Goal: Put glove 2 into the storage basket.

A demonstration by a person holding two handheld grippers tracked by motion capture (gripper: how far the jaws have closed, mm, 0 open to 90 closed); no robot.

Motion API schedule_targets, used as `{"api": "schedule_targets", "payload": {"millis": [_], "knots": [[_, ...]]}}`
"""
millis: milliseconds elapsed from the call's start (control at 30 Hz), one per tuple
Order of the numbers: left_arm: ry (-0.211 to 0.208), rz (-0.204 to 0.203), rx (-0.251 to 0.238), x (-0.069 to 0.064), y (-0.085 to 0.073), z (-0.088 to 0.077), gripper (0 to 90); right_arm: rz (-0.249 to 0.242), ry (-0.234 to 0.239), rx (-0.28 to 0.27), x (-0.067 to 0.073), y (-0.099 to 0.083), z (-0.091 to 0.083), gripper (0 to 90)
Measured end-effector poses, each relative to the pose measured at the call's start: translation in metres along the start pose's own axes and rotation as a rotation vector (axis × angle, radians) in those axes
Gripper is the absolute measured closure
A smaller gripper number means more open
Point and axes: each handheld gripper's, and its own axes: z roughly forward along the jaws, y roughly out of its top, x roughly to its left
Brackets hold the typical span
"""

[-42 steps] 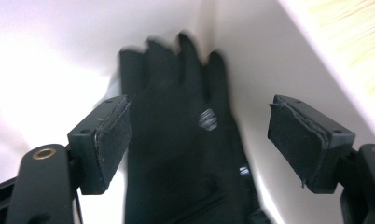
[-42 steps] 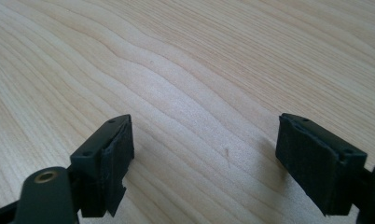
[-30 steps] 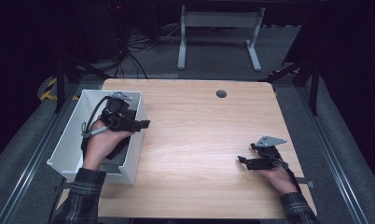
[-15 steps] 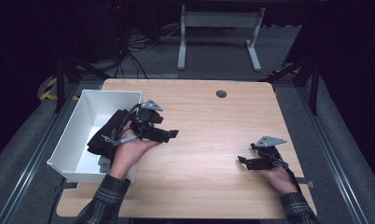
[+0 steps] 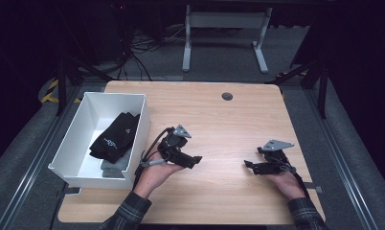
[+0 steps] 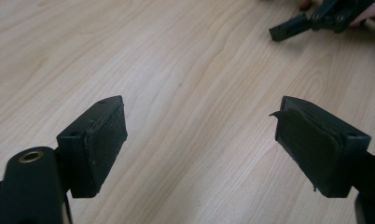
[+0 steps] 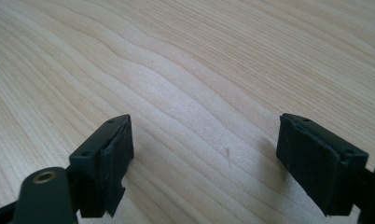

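My left gripper (image 5: 194, 161) is low over the wooden table (image 5: 229, 124), just right of a white bin (image 5: 139, 136), and points right. Its jaws stand wide apart and have just been opening further, with only bare wood between them (image 6: 199, 135). My right gripper (image 5: 250, 166) rests on the table's right side and points left toward the left one. It is open too, with nothing between its pads (image 7: 204, 140). The right gripper (image 6: 316, 18) also appears at the top right of the left gripper view. A folded black cloth (image 5: 115, 136) lies in the bin.
A grey cloth (image 5: 113, 166) lies under the black one at the bin's near end. A round cable hole (image 5: 227, 96) sits near the table's far edge. Bare wood stretches between the two grippers. Beyond the table are dark floor, cables and a desk frame.
My left hand has come out from over the bin, moved right and sunk to the table. The black cloth now lies uncovered in the bin. The right hand has kept still.
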Motion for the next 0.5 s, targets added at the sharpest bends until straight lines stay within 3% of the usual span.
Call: {"api": "schedule_targets", "payload": {"millis": [267, 400, 500], "knots": [[0.035, 0.03, 0.057, -0.001, -0.025, 0.028, 14.9, -0.001, 0.001, 0.0, 0.0, 0.0, 0.0, 19.5], [0.048, 0.023, 0.057, 0.002, -0.035, 0.034, 14.3, -0.001, 0.001, 0.0, 0.0, 0.0, 0.0, 19.5], [0.083, 0.029, 0.063, 0.002, -0.04, 0.041, 13.2, -0.002, 0.003, 0.001, 0.0, 0.0, 0.0, 19.5]]}}
